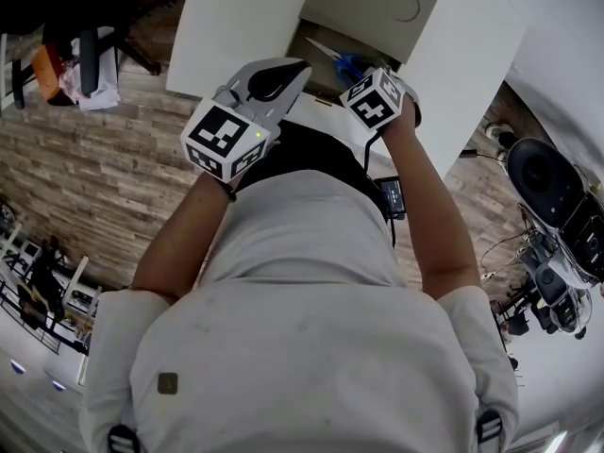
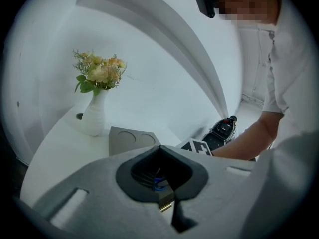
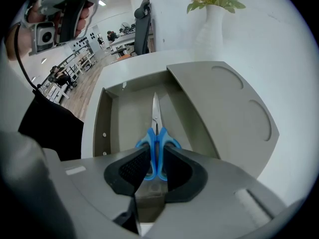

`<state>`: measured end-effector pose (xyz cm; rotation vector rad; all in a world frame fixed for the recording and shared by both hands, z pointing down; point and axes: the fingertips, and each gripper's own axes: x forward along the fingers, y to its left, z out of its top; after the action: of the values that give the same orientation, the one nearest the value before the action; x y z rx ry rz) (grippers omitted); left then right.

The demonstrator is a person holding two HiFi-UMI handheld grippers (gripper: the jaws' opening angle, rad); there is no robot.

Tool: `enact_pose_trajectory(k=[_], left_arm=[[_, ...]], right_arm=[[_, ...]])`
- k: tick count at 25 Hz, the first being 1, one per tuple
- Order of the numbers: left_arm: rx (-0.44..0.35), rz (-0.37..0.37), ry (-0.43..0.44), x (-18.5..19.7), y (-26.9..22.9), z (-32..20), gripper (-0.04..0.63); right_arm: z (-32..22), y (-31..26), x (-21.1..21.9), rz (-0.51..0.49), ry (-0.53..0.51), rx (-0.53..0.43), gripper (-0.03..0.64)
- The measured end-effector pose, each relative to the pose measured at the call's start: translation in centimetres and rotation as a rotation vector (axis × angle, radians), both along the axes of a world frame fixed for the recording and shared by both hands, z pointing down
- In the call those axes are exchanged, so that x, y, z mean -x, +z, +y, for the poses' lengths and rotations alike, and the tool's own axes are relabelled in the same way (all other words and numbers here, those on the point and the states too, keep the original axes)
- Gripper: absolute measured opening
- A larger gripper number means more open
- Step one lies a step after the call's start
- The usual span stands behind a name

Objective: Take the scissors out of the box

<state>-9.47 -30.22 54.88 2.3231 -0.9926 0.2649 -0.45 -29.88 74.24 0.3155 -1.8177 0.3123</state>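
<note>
The box [image 3: 124,113] lies on the tabletop [image 1: 236,26] close to its near edge, before the person. The lid [image 3: 224,113] covers the box's far part; the near part is open. In the open part lie the scissors [image 3: 155,128], along the lid's edge, blades to the left and handles to the right. The handles stand between the jaws of the right gripper [image 3: 155,156]. The left gripper [image 1: 283,74] is at the box's left end. A vase [image 3: 212,19] stands beyond the lid, toward the far left.
</note>
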Motion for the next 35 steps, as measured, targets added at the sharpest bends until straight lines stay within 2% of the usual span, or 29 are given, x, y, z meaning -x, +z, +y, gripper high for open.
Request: enact_pose_trajectory(k=[10,20,29,35], left_arm=[[-0.041,-0.022,-0.02,-0.8,-2.1,1.0,0.005],[-0.1,-0.042,-0.04,-2.8,-4.8,2.2,0.005],[-0.171,-0.073,-0.066,-4.8,-8.0,3.0,0.005],[-0.229,-0.103,-0.087,-5.4,-10.3,3.4,0.005]], right_arm=[[0.3,-3.0,-0.6,-0.054,0.017,-0.056,0.1],[1.0,-8.6,-1.7,-0.16,0.036,-0.161,0.1],[1.5,-15.1,-3.6,-0.287,0.057,-0.248,0.1],[1.6,-19.7,-4.4,-0.405,0.103,-0.317,0.098]])
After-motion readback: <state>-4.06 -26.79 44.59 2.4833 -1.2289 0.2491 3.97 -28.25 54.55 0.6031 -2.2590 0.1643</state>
